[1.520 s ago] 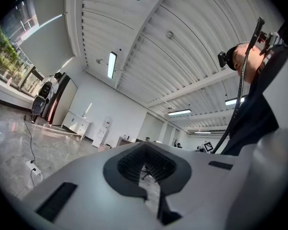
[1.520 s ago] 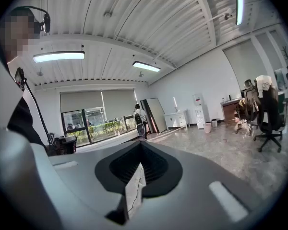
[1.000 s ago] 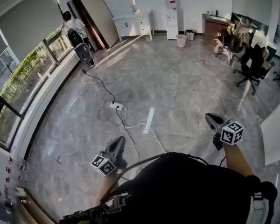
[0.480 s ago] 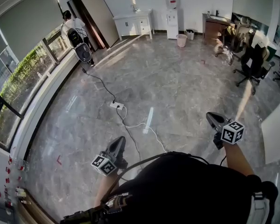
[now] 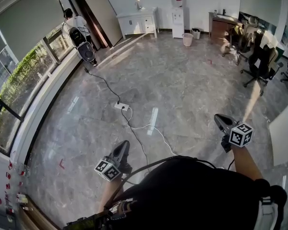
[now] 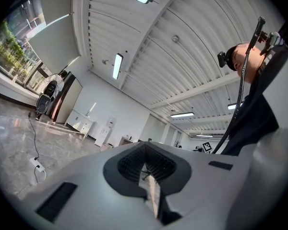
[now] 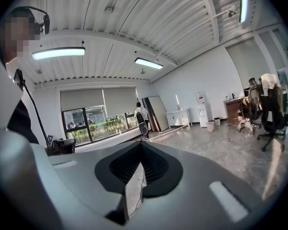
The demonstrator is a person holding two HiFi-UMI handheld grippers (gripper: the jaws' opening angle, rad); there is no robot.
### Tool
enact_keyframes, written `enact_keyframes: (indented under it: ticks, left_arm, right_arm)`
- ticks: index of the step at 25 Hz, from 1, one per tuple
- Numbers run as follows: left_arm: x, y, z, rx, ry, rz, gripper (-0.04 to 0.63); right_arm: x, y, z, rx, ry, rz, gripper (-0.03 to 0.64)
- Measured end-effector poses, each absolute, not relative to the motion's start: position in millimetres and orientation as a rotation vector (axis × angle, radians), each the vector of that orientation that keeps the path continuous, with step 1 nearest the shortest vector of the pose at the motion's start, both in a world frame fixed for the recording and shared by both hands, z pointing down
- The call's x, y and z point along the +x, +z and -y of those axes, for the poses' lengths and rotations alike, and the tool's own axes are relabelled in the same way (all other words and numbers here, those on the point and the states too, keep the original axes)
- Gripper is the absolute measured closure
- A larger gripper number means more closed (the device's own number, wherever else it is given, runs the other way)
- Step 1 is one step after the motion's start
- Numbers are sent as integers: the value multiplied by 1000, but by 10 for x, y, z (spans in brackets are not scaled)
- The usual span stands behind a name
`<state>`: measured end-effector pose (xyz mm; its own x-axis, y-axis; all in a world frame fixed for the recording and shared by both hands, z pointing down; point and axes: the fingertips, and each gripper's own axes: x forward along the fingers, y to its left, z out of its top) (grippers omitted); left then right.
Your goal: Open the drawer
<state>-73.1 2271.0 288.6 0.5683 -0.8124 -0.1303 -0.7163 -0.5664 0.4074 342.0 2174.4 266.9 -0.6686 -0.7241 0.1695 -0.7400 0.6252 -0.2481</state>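
Grey marble floor (image 5: 192,85) spreads across a wide office. Tall windows (image 5: 19,85) line the left wall, and a person (image 5: 73,24) stands at their far end. A white power strip (image 5: 121,107) lies mid-floor on a cable. Low down, the left gripper (image 5: 121,149) has its jaws pressed together, empty. The white drawer cabinet (image 5: 137,23) stands against the far wall, well apart from both grippers, beside a water dispenser (image 5: 178,11). The right gripper (image 5: 222,120) is likewise closed on nothing. Office chairs (image 5: 259,63) sit at the right.
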Motion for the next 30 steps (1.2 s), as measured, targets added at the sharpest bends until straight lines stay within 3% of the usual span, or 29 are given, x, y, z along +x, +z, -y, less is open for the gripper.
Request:
enact_keyframes:
  ticks: [14,21,30]
  left_arm:
    - [-1532,3152,-22575,2442,-472,1218,595]
    - [-1389,3178,-22244,2444,-437,1190,595]
    - [-707,2974,-21472,2441,-400,1291,595]
  right_arm:
    - [2868,2806,-21790,1324,457,2653,618]
    - [3015,2872,-21534,1352,489,2642,618]
    - [3674,3051,-20577,1280,558,2721,617]
